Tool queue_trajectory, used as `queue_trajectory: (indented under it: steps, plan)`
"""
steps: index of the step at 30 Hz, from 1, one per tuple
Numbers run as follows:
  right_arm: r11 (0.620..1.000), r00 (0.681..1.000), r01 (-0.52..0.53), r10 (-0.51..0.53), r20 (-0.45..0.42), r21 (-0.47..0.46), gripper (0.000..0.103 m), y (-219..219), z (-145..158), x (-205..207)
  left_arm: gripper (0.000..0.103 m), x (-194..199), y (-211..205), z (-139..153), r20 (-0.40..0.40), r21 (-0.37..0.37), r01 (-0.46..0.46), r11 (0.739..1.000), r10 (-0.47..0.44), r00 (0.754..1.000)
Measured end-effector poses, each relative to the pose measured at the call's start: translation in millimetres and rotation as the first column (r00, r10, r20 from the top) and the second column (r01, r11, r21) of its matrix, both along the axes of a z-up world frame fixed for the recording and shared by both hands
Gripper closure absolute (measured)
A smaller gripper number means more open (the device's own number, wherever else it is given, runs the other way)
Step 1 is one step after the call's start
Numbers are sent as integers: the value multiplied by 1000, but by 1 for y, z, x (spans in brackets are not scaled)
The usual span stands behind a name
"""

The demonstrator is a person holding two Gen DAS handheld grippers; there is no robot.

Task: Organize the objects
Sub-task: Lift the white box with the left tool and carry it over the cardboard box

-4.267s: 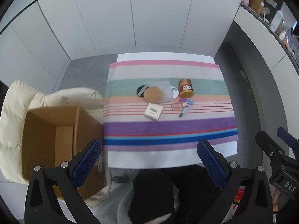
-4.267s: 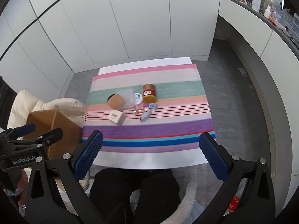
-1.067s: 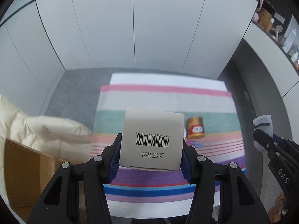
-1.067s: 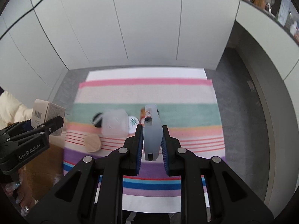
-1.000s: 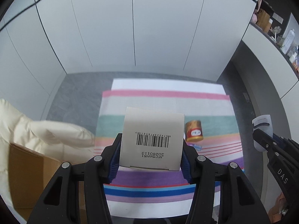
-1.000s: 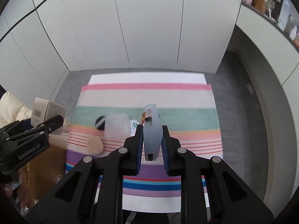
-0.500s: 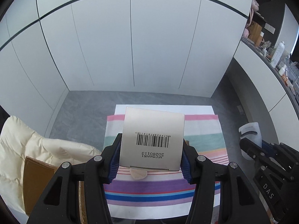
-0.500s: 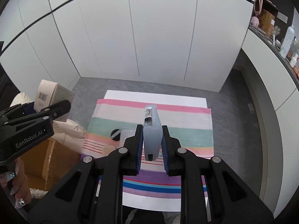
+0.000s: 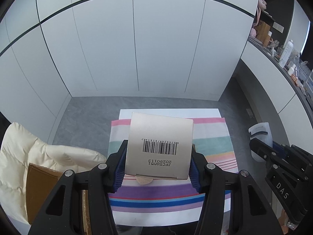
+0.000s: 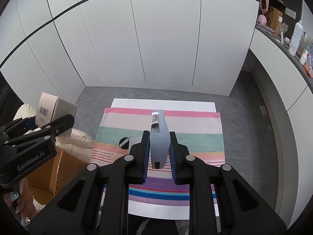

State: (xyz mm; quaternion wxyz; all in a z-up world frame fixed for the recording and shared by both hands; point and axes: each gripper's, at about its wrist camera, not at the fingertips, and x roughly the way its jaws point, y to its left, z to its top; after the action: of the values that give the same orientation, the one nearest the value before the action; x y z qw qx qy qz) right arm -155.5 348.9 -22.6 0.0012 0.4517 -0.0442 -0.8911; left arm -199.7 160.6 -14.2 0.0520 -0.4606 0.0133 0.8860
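Observation:
My left gripper [image 9: 157,168] is shut on a small beige carton with a barcode [image 9: 159,145], held high above the striped cloth [image 9: 211,137]; the carton also shows in the right wrist view [image 10: 55,113]. My right gripper [image 10: 158,152] is shut on a pale blue plastic case [image 10: 159,137], also raised above the cloth; the case also shows at the right of the left wrist view [image 9: 261,141]. An open cardboard box [image 10: 64,168] stands to the left of the table.
On the cloth lie a black round compact [image 10: 123,143], a clear plastic item [image 10: 135,142] and a tan puff [image 9: 144,181], mostly hidden by the held things. A cream jacket [image 9: 35,152] drapes behind the box. White cabinet doors stand behind; a cluttered counter [image 10: 293,45] runs along the right.
Both grippers have risen higher and tilted up with their objects still clamped, so the table looks smaller and more wall shows.

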Motion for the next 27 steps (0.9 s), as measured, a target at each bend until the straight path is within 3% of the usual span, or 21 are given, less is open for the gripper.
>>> queue_trajectory:
  steps: [10,27]
  plan:
    - [999,1000,10,-10,-9,32,84,-4,11,22,48,22,-9,2,-2,5,13,1000,-13,1000]
    - [998,998,44,-42,-38,40,84,-3,19,97,48,120,-15,10,-68,-8,35,999,-35,997]
